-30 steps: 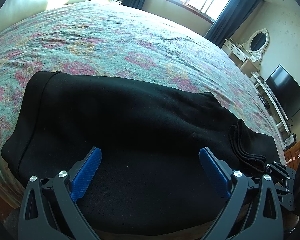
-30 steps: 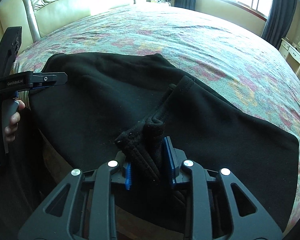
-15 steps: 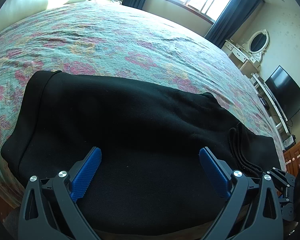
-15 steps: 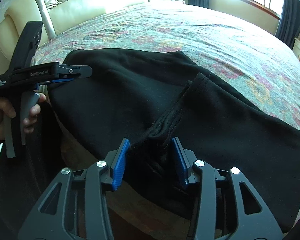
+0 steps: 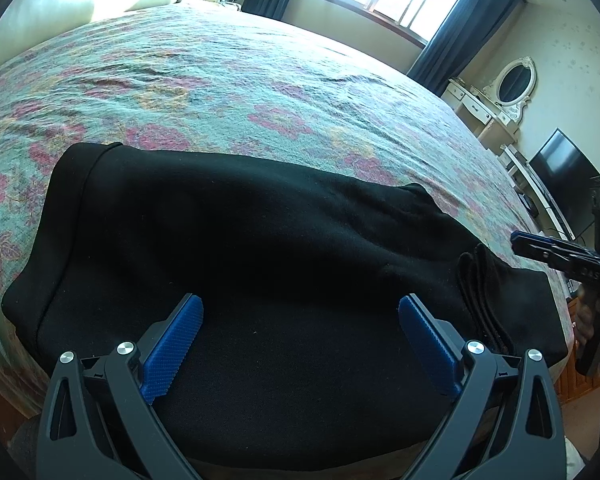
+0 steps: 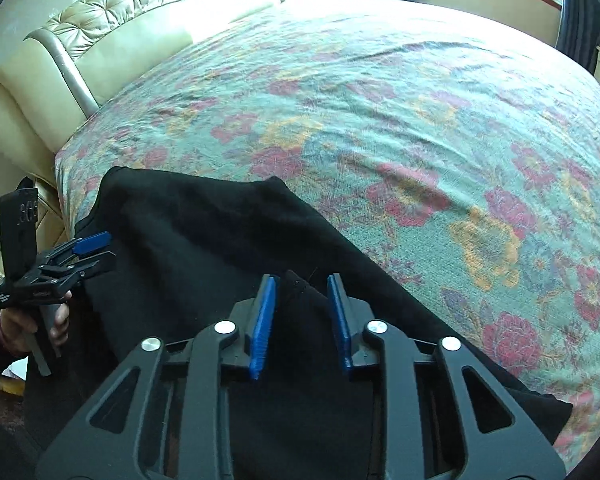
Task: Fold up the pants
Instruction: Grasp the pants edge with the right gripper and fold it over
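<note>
Right tool (image 6: 302,314) closing over black pants (image 6: 204,248), label unreadable

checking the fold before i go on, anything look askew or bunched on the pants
Yes. The pants lie mostly flat on the bed, but a bunched ridge of stacked edges sits near their right end, and a point of fabric pokes out past the far edge.

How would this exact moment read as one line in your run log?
task: fold pants | black pants: on floral bedspread | left claw: open above pants | right claw: closing, fabric ridge between pads
</note>
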`<state>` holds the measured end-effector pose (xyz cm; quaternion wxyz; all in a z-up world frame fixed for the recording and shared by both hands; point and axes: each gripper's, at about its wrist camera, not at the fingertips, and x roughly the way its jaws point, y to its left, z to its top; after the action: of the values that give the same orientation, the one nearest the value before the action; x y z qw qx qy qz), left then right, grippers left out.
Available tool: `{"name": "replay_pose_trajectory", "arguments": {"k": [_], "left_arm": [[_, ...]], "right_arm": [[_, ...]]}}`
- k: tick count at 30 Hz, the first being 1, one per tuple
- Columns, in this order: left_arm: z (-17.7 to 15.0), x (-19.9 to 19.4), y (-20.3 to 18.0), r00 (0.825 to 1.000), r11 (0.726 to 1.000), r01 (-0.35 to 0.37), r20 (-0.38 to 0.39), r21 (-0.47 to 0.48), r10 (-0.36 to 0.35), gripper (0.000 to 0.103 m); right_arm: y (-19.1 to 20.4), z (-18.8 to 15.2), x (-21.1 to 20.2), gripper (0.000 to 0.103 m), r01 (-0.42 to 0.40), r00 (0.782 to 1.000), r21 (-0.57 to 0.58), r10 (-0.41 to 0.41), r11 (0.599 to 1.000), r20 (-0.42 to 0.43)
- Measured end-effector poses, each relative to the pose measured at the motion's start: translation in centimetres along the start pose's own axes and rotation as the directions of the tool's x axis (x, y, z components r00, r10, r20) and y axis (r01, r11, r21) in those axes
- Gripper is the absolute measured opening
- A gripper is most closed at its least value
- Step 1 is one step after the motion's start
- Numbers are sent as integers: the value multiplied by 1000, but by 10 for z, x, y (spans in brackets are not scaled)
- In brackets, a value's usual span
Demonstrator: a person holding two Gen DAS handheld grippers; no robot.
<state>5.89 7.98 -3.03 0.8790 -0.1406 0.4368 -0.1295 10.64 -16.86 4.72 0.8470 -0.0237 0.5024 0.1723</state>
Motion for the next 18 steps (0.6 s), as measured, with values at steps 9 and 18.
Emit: {"name": "replay_pose_trajectory", "arguments": {"k": [9,18], "left_arm": [[-6,2,-8,999,997,-40,7,64,40,97],[-4,0,-2,1000,1000,-9,20,13,9,97]], "right_arm": [[8,-20,1,46,-112,993,90,110,990,32],[-163,-130,-135,71,-242,951,629,51,738,306]]}}
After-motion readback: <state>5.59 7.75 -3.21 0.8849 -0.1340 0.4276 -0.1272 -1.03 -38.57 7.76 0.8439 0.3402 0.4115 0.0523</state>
